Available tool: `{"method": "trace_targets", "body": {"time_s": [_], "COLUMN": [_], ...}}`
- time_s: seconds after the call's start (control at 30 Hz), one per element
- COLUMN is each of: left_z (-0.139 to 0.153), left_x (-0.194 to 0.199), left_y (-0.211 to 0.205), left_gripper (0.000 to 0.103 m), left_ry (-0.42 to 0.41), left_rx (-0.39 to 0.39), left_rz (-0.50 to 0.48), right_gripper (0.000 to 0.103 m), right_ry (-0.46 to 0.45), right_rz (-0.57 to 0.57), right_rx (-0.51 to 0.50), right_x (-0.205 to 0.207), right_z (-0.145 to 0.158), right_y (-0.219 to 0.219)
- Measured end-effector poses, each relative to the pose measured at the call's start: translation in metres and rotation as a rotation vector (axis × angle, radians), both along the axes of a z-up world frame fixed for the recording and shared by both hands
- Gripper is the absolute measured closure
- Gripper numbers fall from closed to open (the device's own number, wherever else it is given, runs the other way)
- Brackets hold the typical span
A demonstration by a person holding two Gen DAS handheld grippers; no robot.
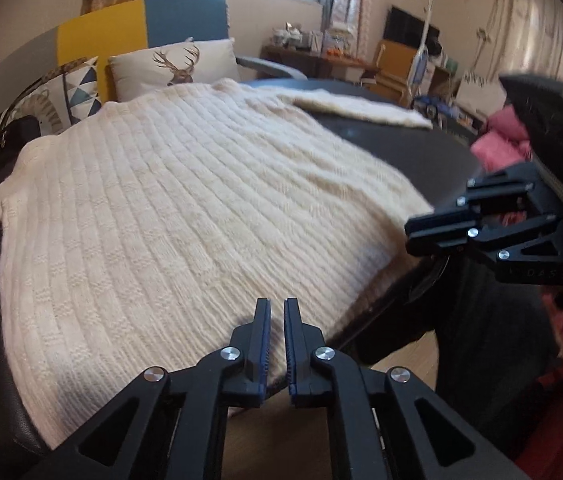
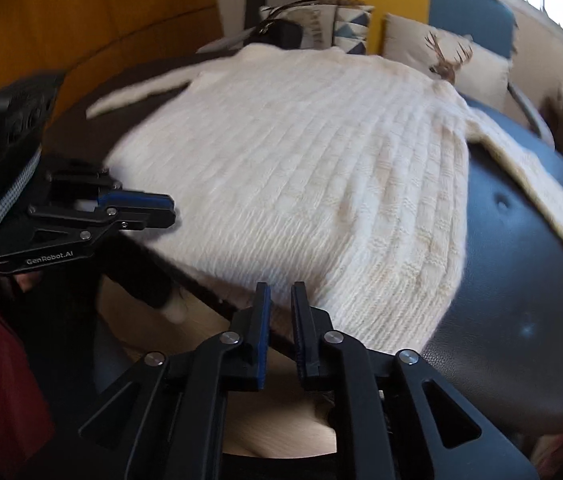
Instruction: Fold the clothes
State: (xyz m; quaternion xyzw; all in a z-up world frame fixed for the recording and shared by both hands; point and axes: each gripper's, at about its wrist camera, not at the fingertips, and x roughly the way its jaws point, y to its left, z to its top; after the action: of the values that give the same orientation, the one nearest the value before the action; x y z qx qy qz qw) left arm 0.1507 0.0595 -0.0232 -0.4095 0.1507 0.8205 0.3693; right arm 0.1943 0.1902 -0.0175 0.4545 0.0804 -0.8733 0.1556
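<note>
Left wrist view: the left gripper [image 1: 277, 308], black with blue pads, has its two fingers almost pressed together, only a thin slit between them, and they pinch the near hem of the cream ribbed knitted sweater [image 1: 169, 200]; a fold of the knit stands in the slit. The sweater lies flat on the round dark leather table [image 1: 421, 144], its hem at the near edge of the table and its neck at the far edge. One sleeve [image 1: 365, 108] stretches from the sweater over the far right part of the table. At the right edge of the sweater the right gripper [image 1: 413, 232] comes in from the side. In the right wrist view, the right gripper [image 2: 281, 292] has its fingers close to each other with a narrow gap, and they stand at the near hem of the sweater [image 2: 301, 168]; whether the knit is really clamped there I cannot tell. The left gripper [image 2: 169, 210] appears at the left edge of the sweater, nearly closed. Behind the sweater, beyond the table, a white cushion with a deer print [image 1: 177, 64] leans on a sofa with yellow and blue back panels [image 1: 141, 24].
</note>
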Motion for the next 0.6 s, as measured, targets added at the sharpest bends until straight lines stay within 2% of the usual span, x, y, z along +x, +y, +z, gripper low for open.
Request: {"method": "trace_targets", "body": {"time_s": [0.1, 0.17, 0.33, 0.37, 0.4, 0.47, 0.6], "left_z": [-0.001, 0.0, 0.001, 0.001, 0.001, -0.001, -0.003], "left_x": [0.001, -0.003, -0.018, -0.021, -0.024, -0.03, -0.032], "left_y": [0.0, -0.004, -0.025, -0.03, -0.034, -0.042, -0.05], "left_gripper": [0.093, 0.089, 0.088, 0.088, 0.088, 0.088, 0.088], "left_ry": [0.019, 0.007, -0.027, -0.038, -0.053, -0.087, -0.108], "left_rx": [-0.026, -0.011, 0.04, 0.055, 0.072, 0.105, 0.131], "left_rz": [0.016, 0.038, 0.155, 0.186, 0.211, 0.256, 0.289], "right_gripper": [0.085, 0.085, 0.082, 0.074, 0.062, 0.048, 0.048], "right_ry": [0.016, 0.025, 0.029, 0.037, 0.046, 0.061, 0.074], "right_rz": [0.02, 0.001, -0.043, -0.049, -0.052, -0.049, -0.004], "right_rx": [0.071, 0.108, 0.126, 0.131, 0.135, 0.143, 0.181], "right_x": [0.002, 0.0, 0.001, 0.002, 0.003, 0.004, 0.002], "right_z": [-0.006, -0.008, -0.006, -0.005, -0.004, -0.003, -0.007], "right_y": [-0.007, -0.005, 0.011, 0.013, 0.014, 0.014, 0.003]}}
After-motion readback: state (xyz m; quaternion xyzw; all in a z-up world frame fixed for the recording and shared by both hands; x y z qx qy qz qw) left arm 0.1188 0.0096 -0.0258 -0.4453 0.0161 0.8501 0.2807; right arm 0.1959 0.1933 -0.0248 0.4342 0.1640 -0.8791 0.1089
